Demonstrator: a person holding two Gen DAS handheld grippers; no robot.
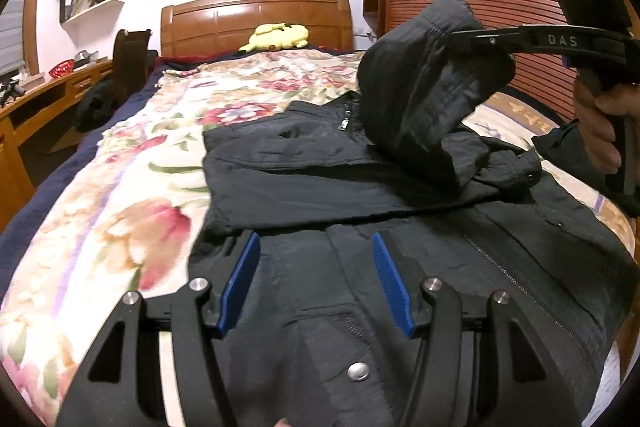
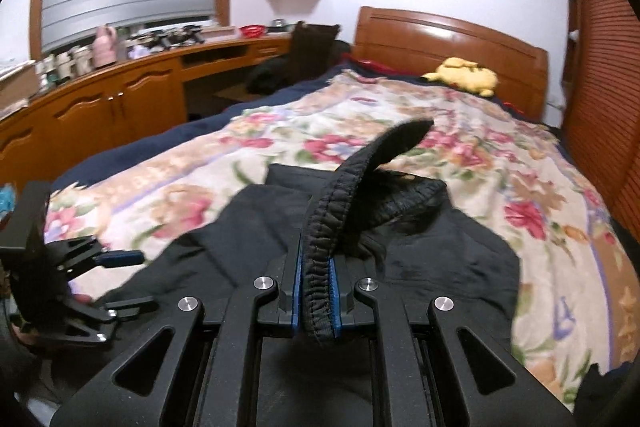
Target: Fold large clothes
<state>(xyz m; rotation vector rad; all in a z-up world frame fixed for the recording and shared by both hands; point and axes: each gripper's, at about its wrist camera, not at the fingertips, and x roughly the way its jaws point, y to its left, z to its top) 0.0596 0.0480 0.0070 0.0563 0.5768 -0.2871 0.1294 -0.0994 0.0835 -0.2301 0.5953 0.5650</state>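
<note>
Your right gripper [image 2: 316, 291] is clamped tight on the elastic cuff [image 2: 320, 259] of the black jacket [image 1: 360, 187]; the ribbed edge stands pinched between both blue pads, and the sleeve [image 1: 424, 87] arches up and away ahead of the jaws. From the left wrist view this sleeve hangs lifted off the jacket body, draped from the right tool at upper right, with your right hand [image 1: 604, 123] wrapped round its grip.

Your left gripper [image 1: 316, 279] stands about half open with nothing between its pads. Both blue pads [image 1: 240, 279] hover just above the jacket's lower front; contact with the cloth cannot be told. A snap button [image 1: 358, 371] lies beneath the jaws, and the zipper [image 1: 520, 287] runs off to their right.

The jacket lies spread on the floral bedspread [image 1: 120, 207], directly ahead of both grippers, partly folded over itself. Beyond it, at the far end, a yellow plush toy [image 1: 280, 35] rests against the wooden headboard [image 1: 256, 19]. A wooden desk [image 2: 120, 95] runs along the wall to the left of the bed.
</note>
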